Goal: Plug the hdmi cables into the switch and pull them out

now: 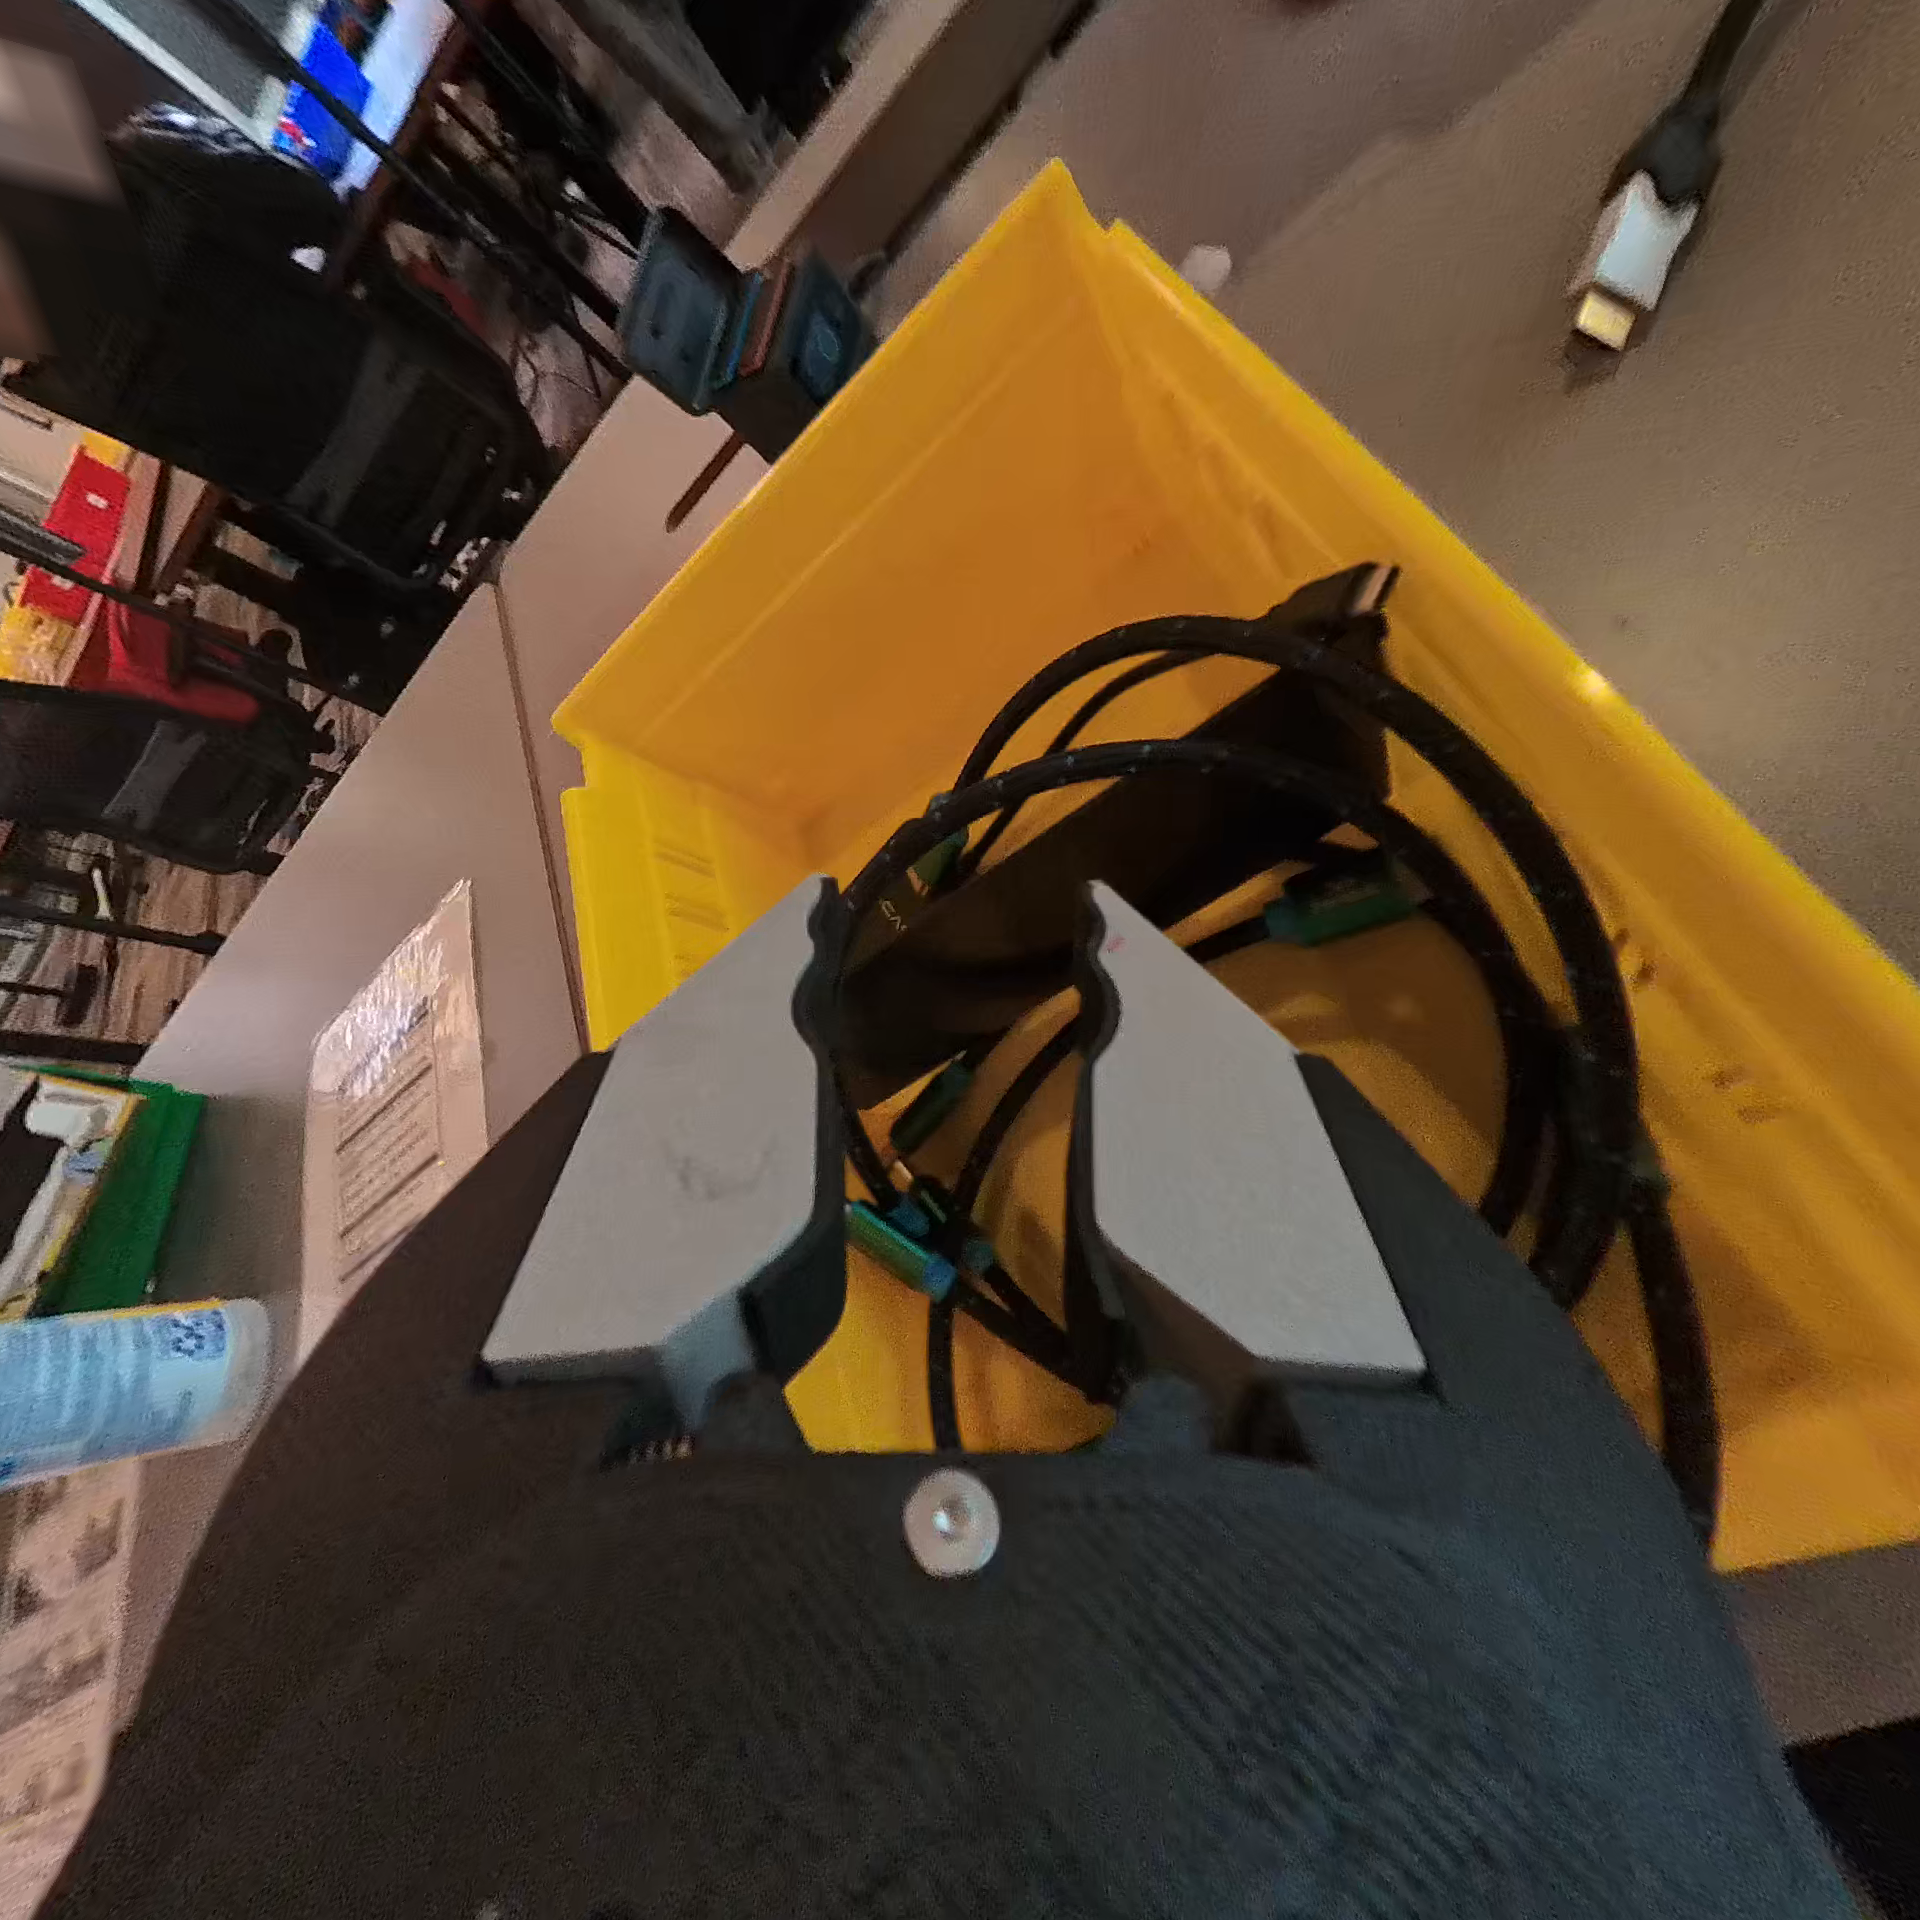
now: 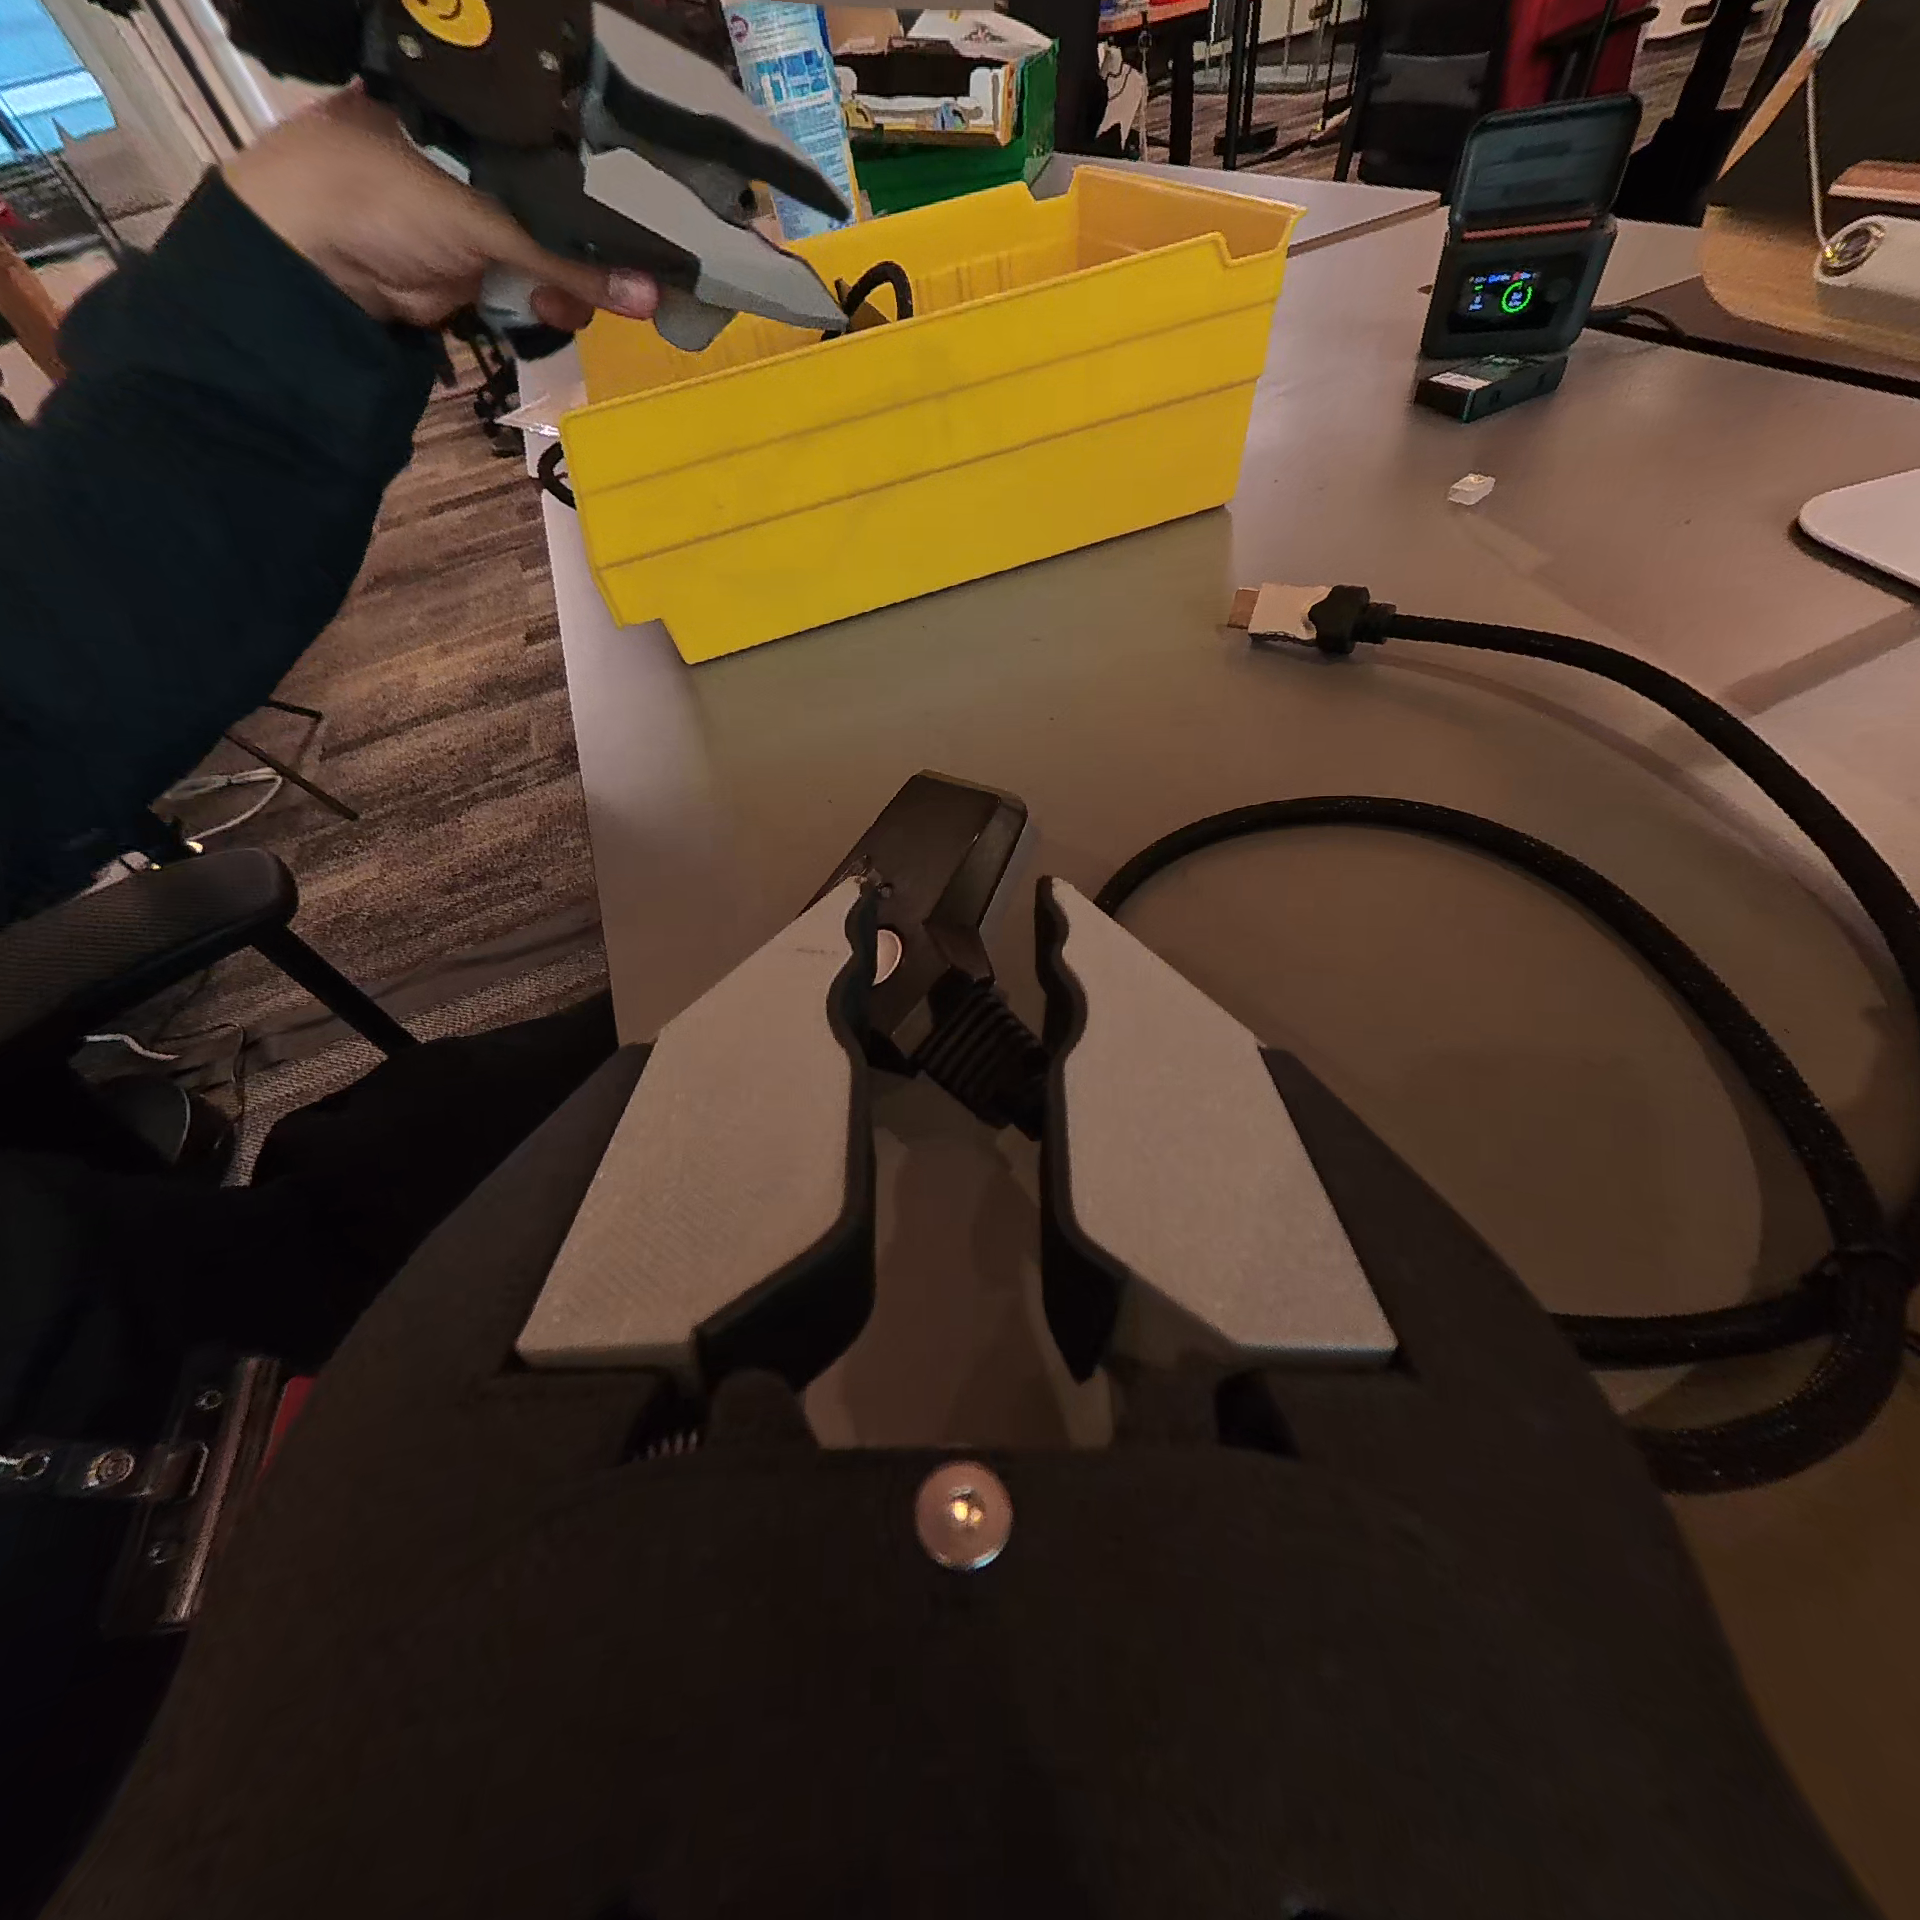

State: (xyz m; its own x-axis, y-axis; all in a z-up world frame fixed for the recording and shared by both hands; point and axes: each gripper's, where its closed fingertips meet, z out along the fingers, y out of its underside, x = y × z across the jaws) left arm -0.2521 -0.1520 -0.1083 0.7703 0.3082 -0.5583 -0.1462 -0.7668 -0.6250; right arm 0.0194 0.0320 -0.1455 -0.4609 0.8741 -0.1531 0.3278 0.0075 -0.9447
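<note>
Cables [image 1: 1538,935] lie coiled in the yellow bin [image 1: 935,540] on the desk [image 2: 1039,707], where the left gripper [image 1: 956,935] pinches a flat black box [image 1: 1143,842]. The right gripper [image 2: 951,925] clamps a black plug [image 2: 951,862] just above the desk, beside a loose cable [image 2: 1558,665].

Yellow bin [image 2: 914,457] on grey table [image 2: 1039,707]; green box [image 2: 935,156] behind; charger case [image 2: 1517,239] right.

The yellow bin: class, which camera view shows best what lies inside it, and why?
The left wrist view: it looks down into the yellow bin, showing coiled black cables and a black box between the left gripper fingers. The right wrist view shows mainly the bin's outer wall, with only a loop of cable above the rim.
</note>
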